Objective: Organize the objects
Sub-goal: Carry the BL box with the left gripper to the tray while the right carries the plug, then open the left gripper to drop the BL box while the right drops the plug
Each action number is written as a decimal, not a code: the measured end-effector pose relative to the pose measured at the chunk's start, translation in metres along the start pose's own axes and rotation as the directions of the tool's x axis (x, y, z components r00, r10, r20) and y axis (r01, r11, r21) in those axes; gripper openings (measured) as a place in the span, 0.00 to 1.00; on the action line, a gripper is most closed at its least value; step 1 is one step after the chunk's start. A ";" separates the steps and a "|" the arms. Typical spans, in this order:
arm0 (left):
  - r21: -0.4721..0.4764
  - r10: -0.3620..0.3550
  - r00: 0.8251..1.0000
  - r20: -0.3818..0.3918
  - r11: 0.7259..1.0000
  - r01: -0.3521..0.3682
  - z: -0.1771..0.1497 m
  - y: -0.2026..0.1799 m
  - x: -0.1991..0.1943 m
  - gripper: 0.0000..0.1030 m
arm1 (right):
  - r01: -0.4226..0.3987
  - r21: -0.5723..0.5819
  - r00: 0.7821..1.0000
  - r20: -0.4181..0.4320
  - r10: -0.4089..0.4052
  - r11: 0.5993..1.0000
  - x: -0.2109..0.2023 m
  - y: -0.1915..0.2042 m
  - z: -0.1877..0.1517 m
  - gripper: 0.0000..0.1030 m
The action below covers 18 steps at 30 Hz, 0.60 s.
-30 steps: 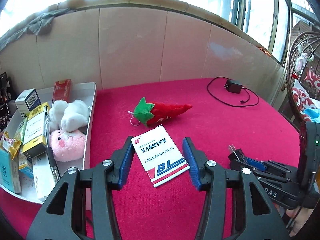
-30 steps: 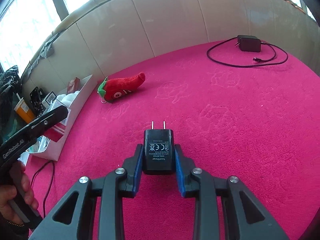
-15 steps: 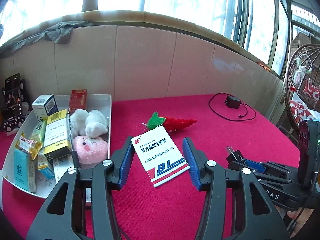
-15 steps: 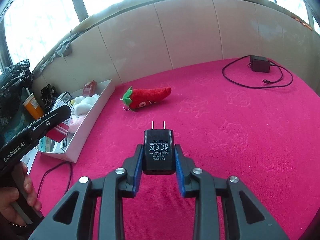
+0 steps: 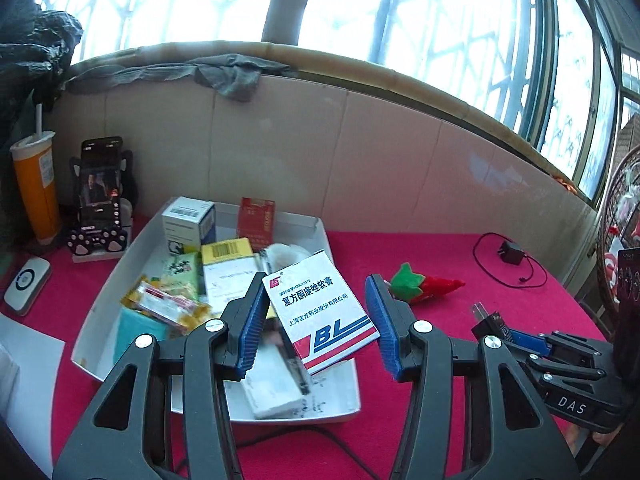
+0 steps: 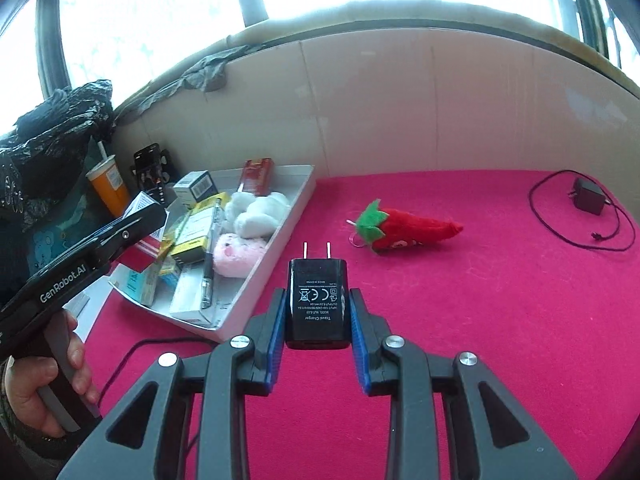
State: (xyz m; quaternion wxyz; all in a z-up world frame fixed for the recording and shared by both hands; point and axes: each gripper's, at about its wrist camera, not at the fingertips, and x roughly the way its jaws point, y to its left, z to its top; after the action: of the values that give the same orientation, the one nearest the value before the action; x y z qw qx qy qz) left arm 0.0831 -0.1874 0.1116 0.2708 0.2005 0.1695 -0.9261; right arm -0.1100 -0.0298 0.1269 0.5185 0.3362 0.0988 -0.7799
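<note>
Well, white med box [image 5: 320, 312], blue "BL" logo, red stripe.

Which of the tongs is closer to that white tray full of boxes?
Left. The left tongs hang over the white tray, holding a medicine box; the right tongs hold a charger beside it.

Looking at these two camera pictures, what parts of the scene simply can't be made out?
- Left wrist view: the medicine box hides the plush toys and part of the white tray.
- Left wrist view: the right hand-held gripper shows only from the side, and the charger in it is mostly hidden.
- Right wrist view: the small print on the black charger is unreadable.
- Right wrist view: the left hand-held gripper covers the box it holds.
</note>
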 end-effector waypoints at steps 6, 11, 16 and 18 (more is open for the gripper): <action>-0.028 0.038 0.999 -0.025 0.999 -0.039 0.031 0.064 0.004 0.48 | -0.111 -0.040 0.993 -0.052 0.109 0.993 0.031 0.054 0.028 0.28; -0.043 0.040 0.995 -0.093 0.998 -0.044 0.039 0.101 0.025 0.48 | -0.167 -0.064 0.981 -0.112 0.159 0.984 0.068 0.094 0.040 0.28; -0.052 0.051 0.989 -0.138 0.997 -0.059 0.032 0.115 0.048 0.48 | -0.173 -0.081 0.976 -0.149 0.159 0.982 0.099 0.120 0.039 0.28; -0.058 0.050 0.988 -0.149 0.997 -0.059 0.028 0.117 0.054 0.48 | -0.161 -0.090 0.978 -0.149 0.147 0.983 0.109 0.127 0.042 0.28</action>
State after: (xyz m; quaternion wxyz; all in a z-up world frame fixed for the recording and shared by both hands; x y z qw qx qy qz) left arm 0.0995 -0.3156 0.0868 0.2890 0.2646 0.2123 -0.8952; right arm -0.0418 -0.1879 0.1148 0.5855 0.3704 0.1486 -0.7056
